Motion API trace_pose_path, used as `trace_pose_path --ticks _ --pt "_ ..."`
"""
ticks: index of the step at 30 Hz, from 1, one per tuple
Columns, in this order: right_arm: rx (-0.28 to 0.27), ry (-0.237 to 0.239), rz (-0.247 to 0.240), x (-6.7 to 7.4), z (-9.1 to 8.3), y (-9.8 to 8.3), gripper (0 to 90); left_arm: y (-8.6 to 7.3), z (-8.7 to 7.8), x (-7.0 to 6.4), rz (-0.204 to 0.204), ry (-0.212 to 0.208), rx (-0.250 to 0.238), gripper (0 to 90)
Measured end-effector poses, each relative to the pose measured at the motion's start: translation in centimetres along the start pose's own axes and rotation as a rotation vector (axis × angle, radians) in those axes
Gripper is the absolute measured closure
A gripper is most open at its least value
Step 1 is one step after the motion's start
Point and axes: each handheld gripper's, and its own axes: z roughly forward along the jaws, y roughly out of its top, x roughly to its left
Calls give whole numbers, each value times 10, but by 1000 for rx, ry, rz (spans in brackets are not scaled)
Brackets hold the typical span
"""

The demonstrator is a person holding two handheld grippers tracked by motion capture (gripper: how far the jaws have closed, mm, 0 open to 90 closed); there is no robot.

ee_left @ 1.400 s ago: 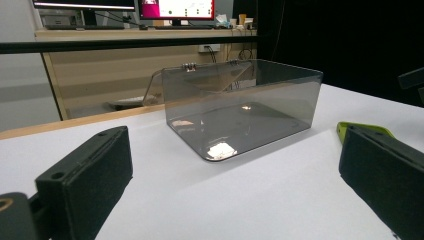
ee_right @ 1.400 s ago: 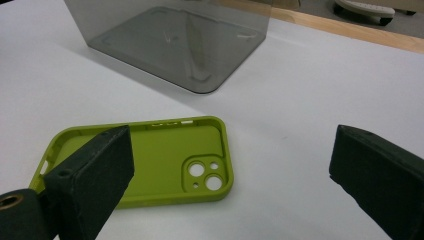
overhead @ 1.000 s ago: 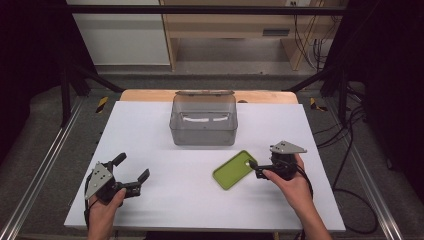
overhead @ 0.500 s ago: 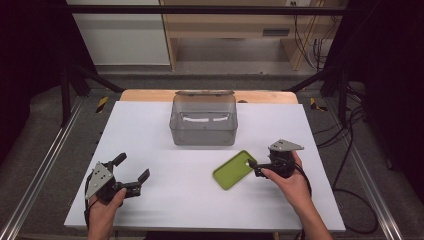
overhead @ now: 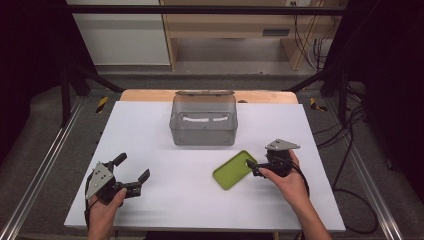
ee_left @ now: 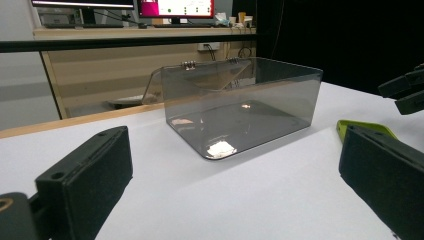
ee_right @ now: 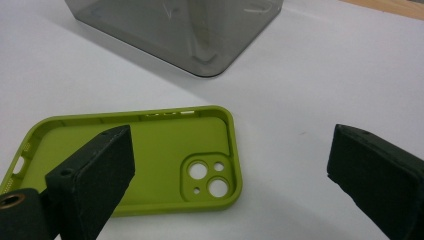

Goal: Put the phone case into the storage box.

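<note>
A lime-green phone case [overhead: 234,170] lies hollow side up on the white table [overhead: 165,210], right of centre. My right gripper [overhead: 254,168] sits at the case's right end, open. In the right gripper view the case [ee_right: 150,155] shows its camera cut-outs, with one jaw of that gripper [ee_right: 235,175] over it and the other over bare table. My left gripper [overhead: 132,167] stands open at the front left with nothing between its jaws. The left gripper view looks past this gripper [ee_left: 235,190] to the case's edge [ee_left: 365,127].
A clear grey plastic box [overhead: 204,120] with its lid tipped back stands at the table's far middle; it looks hollow inside [ee_left: 240,110]. A wooden strip runs behind it. Metal rails flank the table on both sides.
My right gripper has crept slightly left toward the case. The case, the box and the left gripper have not moved.
</note>
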Motion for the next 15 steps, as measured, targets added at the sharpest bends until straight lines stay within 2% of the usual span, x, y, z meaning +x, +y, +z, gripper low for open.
trace_pose_path --ticks 10,12,15 --pt "20 13 -5 4 10 3 66 0 0 -1 4 -1 3 5" --pt "25 17 -6 5 11 3 122 0 0 -1 4 -1 3 5" --pt "18 45 -26 6 12 3 341 0 0 0 4 -1 3 5"
